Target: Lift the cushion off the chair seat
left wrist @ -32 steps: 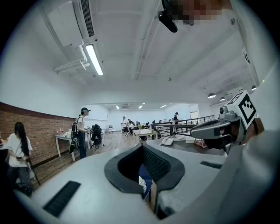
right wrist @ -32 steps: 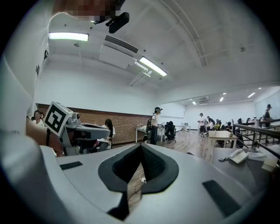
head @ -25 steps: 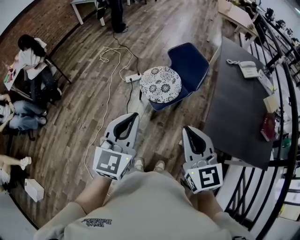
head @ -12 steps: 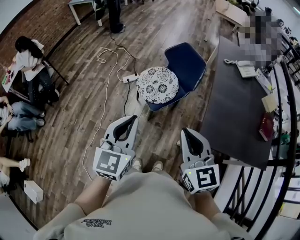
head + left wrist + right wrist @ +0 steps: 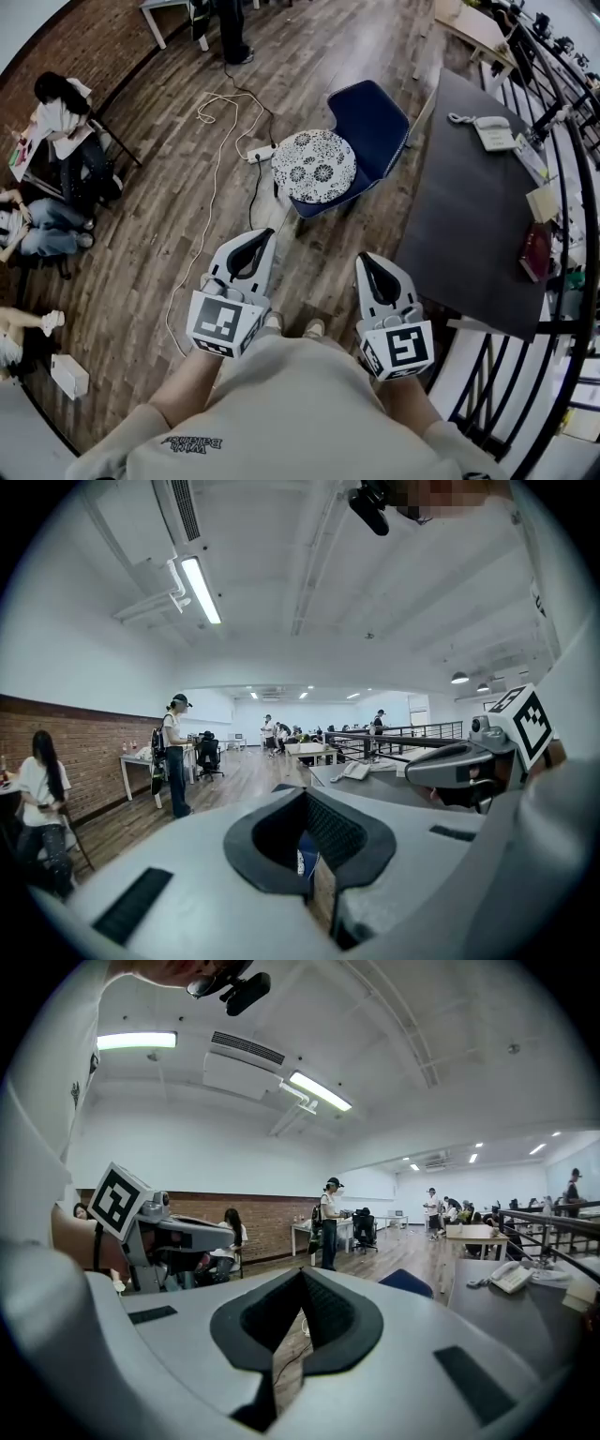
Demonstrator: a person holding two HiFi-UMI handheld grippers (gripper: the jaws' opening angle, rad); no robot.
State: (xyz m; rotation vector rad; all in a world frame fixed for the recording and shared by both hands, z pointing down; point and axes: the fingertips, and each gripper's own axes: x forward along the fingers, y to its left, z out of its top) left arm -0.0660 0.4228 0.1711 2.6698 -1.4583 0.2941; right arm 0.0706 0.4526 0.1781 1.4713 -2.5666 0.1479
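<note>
Plank floor (image 5: 187,216): round floral cushion (image 5: 313,166) on chair (image 5: 375,117); left gripper (image 5: 262,234), right gripper (image 5: 365,259) jaws closed.

Two lines of dark lettering (image 5: 192,442) on the wearer's pale shirt (image 5: 300,403) lie upside down in the head view, too small to read with confidence; the first word may be "Wish". Black-and-white square markers (image 5: 223,325), bearing no letters or numbers, face the camera on the left gripper (image 5: 263,232) and right gripper (image 5: 363,258)
</note>
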